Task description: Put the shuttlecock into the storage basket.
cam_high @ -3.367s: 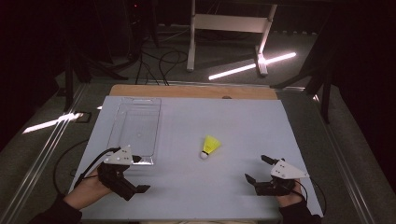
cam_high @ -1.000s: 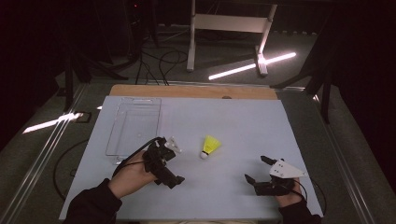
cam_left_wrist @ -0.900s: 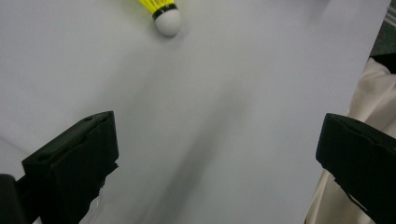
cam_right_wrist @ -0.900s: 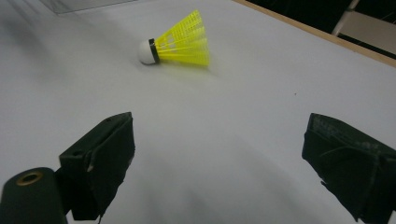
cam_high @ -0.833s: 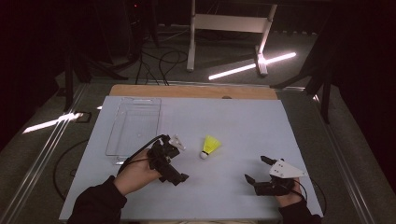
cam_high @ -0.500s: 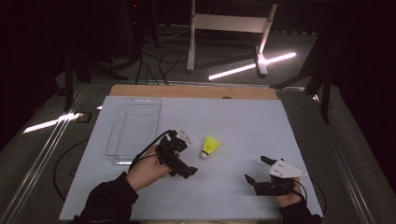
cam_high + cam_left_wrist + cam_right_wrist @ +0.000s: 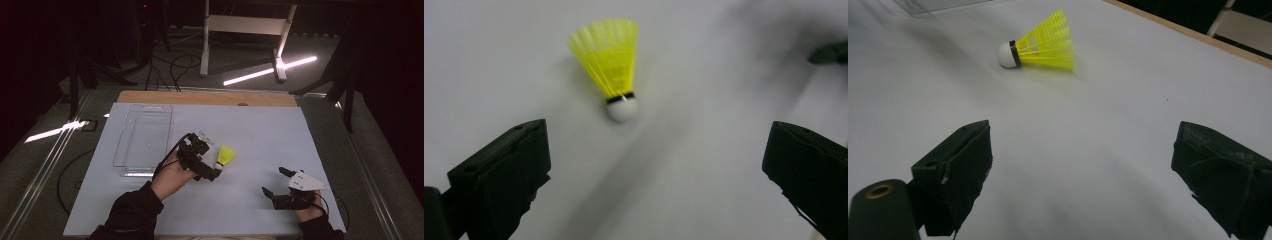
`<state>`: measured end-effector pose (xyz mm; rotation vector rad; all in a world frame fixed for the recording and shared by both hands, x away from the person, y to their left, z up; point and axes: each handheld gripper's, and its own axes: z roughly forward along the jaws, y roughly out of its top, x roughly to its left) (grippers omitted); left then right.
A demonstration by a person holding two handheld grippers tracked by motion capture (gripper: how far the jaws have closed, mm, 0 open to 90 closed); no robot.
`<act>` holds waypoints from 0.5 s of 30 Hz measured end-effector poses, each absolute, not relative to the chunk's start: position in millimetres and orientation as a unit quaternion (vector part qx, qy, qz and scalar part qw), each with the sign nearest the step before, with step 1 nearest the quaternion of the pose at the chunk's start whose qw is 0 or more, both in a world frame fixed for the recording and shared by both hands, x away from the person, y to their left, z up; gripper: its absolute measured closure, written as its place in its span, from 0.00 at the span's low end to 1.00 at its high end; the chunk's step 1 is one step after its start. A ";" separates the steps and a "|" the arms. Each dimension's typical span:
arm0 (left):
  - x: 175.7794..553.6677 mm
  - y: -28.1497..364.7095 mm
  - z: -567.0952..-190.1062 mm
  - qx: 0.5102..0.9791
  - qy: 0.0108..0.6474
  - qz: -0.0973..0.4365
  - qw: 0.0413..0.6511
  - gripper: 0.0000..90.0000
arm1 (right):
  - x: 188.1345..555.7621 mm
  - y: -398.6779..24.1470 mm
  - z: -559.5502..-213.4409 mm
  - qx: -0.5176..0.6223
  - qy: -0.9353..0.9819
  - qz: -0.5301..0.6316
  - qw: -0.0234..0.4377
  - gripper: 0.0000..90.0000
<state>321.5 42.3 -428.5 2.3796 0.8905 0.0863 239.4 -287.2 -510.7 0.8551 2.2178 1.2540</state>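
High view, lower centre of the frame: the left gripper [image 7: 209,161] is held out over the white table [image 7: 260,130] by a hand [image 7: 172,175] in a dark sleeve, forearm angled up and to the right, its jaws spread apart and empty. Its tips sit just beside the yellow shuttlecock [image 7: 226,156], which lies on its side at mid-frame, white cork toward the gripper. In the left gripper view the shuttlecock [image 7: 613,64] lies ahead of the two parted jaws, nearer the left one, not yet between them.

The right gripper [image 7: 281,184] rests at the lower right of the frame, jaws likewise wide and holding nothing (its grey plate faces up); in the right gripper view the shuttlecock [image 7: 1040,44] lies well ahead at upper centre.

Compared with 3.4 s ago, the left gripper has travelled from the lower left, near the clear tray [image 7: 144,140], to the shuttlecock; the right one has not shifted.

Bare table surrounds the shuttlecock on its upper and right sides; the tray lies left, the wooden edge [image 7: 210,98] above.
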 end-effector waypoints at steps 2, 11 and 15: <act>323.3 37.1 -428.0 0.892 0.338 0.041 0.299 0.00 | 239.3 -287.2 -510.7 0.310 0.804 0.455 0.225 0.10; 330.2 29.8 -426.4 0.870 0.364 0.055 0.327 0.00 | 239.1 -287.1 -510.4 0.308 0.804 0.456 0.226 0.10; 333.5 26.0 -428.3 0.867 0.370 0.055 0.330 0.00 | 239.0 -287.4 -510.2 0.309 0.802 0.457 0.228 0.10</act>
